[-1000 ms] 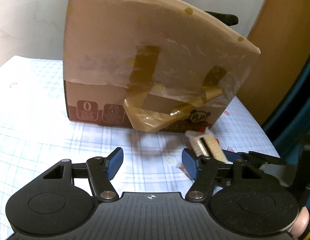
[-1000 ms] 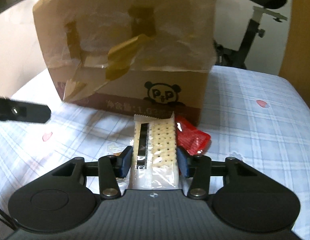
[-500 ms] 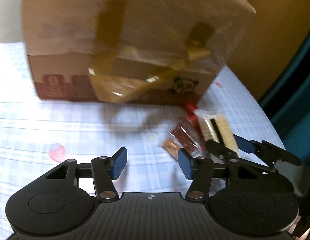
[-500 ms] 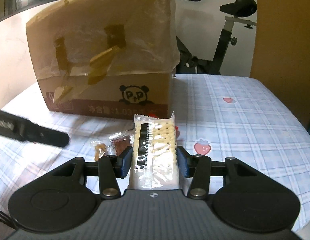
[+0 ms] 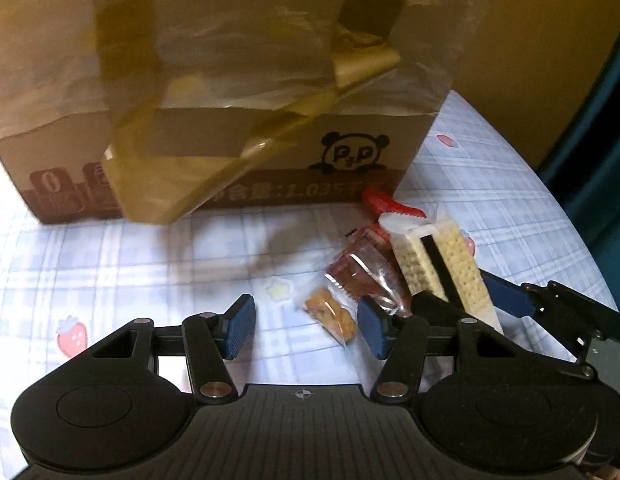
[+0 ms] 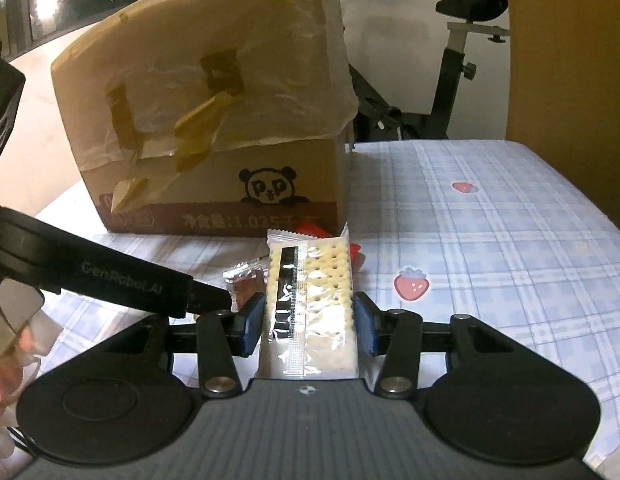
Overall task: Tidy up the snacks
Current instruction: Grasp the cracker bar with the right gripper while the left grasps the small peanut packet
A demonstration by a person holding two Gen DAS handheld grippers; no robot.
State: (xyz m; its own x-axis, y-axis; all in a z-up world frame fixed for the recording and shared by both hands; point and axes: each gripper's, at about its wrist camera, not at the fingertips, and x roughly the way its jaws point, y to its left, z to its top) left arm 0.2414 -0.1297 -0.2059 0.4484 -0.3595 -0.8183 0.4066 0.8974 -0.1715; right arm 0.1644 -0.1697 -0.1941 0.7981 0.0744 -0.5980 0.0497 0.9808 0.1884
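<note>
My right gripper point(image 6: 308, 322) is shut on a clear packet of pale crackers point(image 6: 310, 292) and holds it above the table; the packet also shows in the left wrist view point(image 5: 442, 268). My left gripper point(image 5: 306, 326) is open and empty, low over the table. Just ahead of its right finger lie a small clear packet with a golden snack point(image 5: 330, 314) and a clear packet with a dark reddish snack point(image 5: 364, 274). A red packet point(image 5: 384, 204) lies by the cardboard box point(image 5: 230, 92), which stands behind with loose tape.
The table has a blue plaid cloth with strawberry prints point(image 6: 490, 240). An exercise bike point(image 6: 450, 80) stands behind the table. A wooden panel point(image 6: 570, 48) rises at the right. The left gripper's body point(image 6: 110, 276) crosses the right wrist view at the left.
My right gripper has lifted and pulled back from the box with the cracker packet. My left gripper has swung right and lower, close to the small snack packets.
</note>
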